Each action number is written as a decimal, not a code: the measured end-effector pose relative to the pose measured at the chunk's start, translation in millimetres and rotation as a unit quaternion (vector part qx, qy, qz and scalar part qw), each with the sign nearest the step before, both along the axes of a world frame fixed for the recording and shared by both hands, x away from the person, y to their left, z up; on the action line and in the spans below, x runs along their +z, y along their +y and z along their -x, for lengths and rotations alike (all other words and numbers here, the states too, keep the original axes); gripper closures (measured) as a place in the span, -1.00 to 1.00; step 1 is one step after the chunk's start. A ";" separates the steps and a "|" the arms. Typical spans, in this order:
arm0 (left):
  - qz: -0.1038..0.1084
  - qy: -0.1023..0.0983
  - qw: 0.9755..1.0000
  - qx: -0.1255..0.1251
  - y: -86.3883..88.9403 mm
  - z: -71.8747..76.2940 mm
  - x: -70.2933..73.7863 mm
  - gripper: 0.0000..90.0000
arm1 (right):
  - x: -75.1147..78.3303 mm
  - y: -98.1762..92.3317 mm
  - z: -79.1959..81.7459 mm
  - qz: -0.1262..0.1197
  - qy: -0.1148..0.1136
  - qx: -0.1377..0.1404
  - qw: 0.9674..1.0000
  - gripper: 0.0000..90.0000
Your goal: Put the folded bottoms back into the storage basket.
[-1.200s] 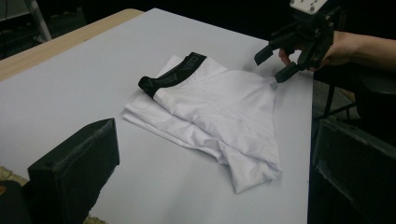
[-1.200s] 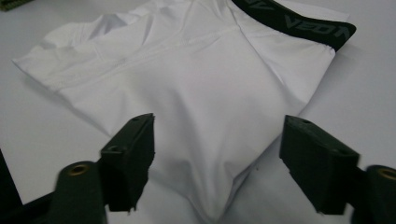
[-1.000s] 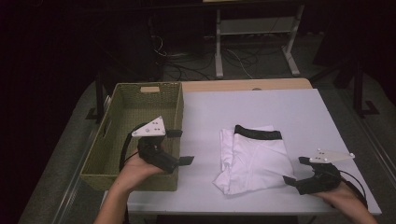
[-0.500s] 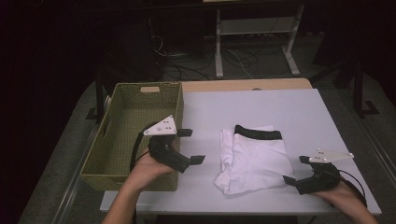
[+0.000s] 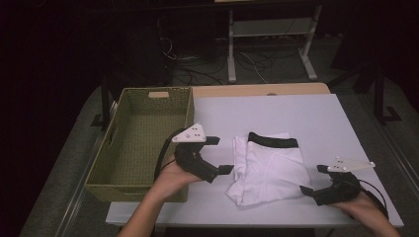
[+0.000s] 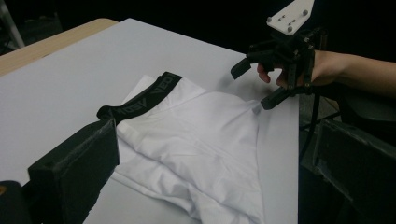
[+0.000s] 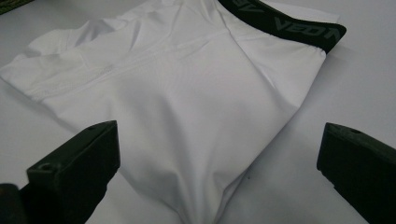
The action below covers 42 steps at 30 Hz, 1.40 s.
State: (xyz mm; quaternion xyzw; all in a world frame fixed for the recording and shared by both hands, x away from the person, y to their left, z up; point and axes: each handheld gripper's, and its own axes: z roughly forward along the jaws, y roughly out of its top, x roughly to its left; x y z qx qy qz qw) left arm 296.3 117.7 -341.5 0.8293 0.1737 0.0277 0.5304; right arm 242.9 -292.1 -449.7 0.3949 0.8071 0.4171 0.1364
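The white underwear lies flat in the middle of the table, its black band at the far end, between the wide-open left gripper and the wide-open right gripper.

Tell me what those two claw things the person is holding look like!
Both are black. The left gripper and right gripper each have two chunky, blocky black jaws. On top of each sits a pale grey three-cornered plate dotted with small studs. A black cable loops from the left one, and another trails from the right. The person's forearms are bare, with no sleeves in sight.
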 end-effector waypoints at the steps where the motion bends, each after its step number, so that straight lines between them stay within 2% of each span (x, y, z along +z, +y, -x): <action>1: 0.000 0.000 1.000 0.000 0.0 0.0 0.0 -1.00 | 0.0 0.1 0.2 0.000 0.000 0.001 1.000 -1.00; 7: 0.005 0.006 1.000 -0.003 -14.1 -0.3 -5.3 -1.00 | -0.1 0.1 0.5 0.001 -0.001 0.003 1.000 -1.00; 13: 0.000 0.010 1.000 -0.011 -25.6 -0.1 -9.8 -1.00 | -0.5 0.2 0.1 0.001 0.001 0.003 1.000 -1.00; 19: -0.001 0.008 1.000 -0.015 -36.6 1.7 -12.6 -1.00 | -0.7 -0.5 0.3 -0.001 0.001 0.004 1.000 -1.00; 25: -0.005 0.002 1.000 -0.006 -49.8 3.6 -17.2 -1.00 | -0.6 0.1 0.2 -0.001 0.001 0.007 1.000 -1.00; 31: -0.009 0.003 1.000 -0.001 -63.4 2.8 -27.4 -1.00 | -0.5 0.2 0.4 -0.001 0.002 0.008 1.000 -1.00; 37: -0.016 0.004 1.000 0.008 -74.6 0.6 -43.7 -1.00 | -0.9 0.0 0.7 -0.001 0.002 0.008 1.000 -1.00; 38: -0.022 0.004 1.000 0.013 -77.9 -0.5 -49.8 -1.00 | -0.7 -0.1 0.9 -0.002 0.002 0.008 1.000 -1.00; 42: -0.033 0.001 0.999 0.016 -81.8 -2.0 -57.9 -1.00 | -0.6 -0.5 0.8 -0.003 0.002 0.008 1.000 -1.00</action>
